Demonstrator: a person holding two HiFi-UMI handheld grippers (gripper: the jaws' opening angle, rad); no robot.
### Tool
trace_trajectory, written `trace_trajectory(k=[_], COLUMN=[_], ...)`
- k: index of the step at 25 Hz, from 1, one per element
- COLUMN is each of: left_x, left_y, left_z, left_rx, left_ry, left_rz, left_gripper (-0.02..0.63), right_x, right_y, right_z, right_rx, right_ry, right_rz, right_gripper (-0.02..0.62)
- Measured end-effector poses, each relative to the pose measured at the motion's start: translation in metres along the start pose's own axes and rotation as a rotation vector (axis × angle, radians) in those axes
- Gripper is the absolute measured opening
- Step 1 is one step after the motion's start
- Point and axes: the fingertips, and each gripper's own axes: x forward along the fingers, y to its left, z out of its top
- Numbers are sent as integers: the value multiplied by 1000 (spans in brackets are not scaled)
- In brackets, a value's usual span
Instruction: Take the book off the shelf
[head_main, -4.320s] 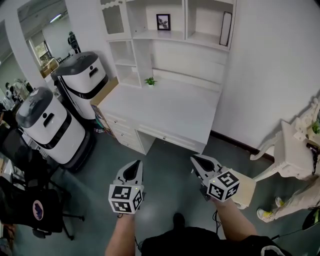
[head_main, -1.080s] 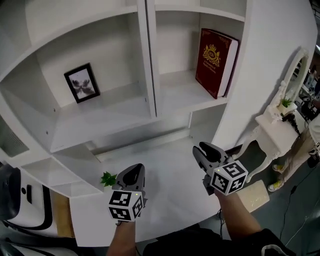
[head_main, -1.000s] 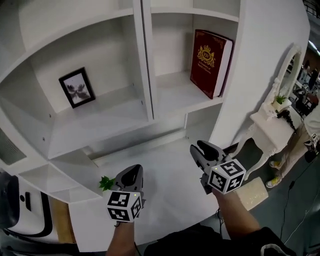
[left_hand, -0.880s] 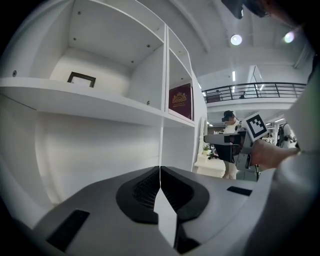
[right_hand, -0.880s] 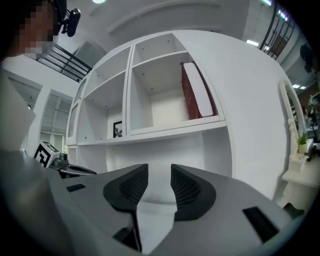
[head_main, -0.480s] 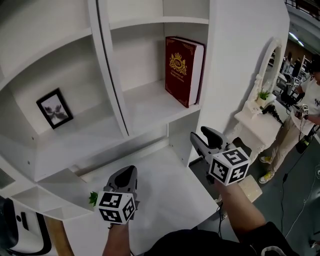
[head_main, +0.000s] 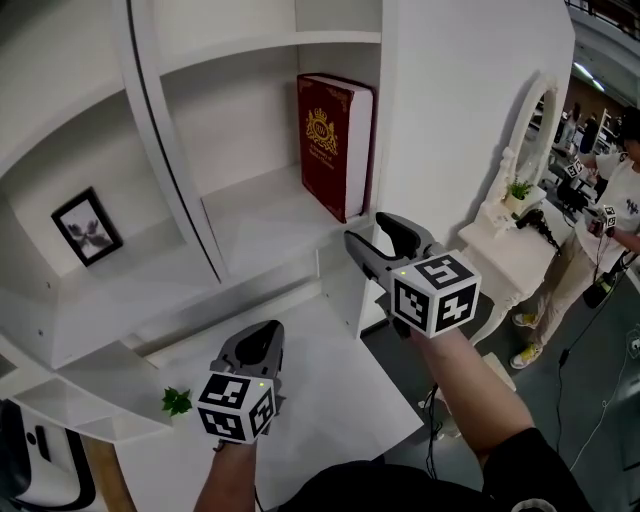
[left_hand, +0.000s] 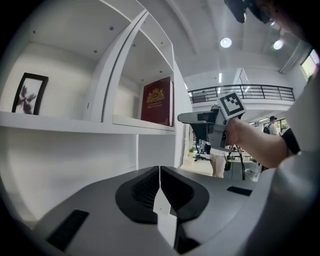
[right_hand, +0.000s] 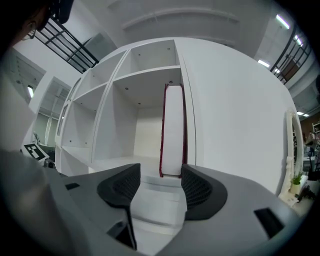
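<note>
One dark-red hardcover book (head_main: 333, 143) stood ahead of the right gripper (head_main: 372, 238), whose empty jaws had just been opening wide. One black-framed picture (head_main: 87, 226) stood far to its left. The left gripper (head_main: 255, 350) was closed, empty.

In the right gripper view the red book (right_hand: 172, 130) shows only its page edge and cover rims; both covers are turned out of sight. In the head view the gold lettering under its crest is too small to read, and a person (head_main: 618, 205) and a white machine (head_main: 35, 478) are cut off at the edges
</note>
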Motion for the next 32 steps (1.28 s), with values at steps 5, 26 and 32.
trace_trajectory(k=[5,26,32], left_x=[4,6,4], left_y=[-5,13,20], left_z=[4,-12,-16], left_rx=[12,-8,-23], left_ry=[11,48,46], left_rz=[2,39,43], left_gripper=[12,12,12], right_x=[15,34,34], right_y=[-5,-6,-13], right_z=[13,17,12], right_rx=[-30,-49,-70], right_ry=[1,-28,-27], right_rz=[7,-42,-91], right_gripper=[261,261,261])
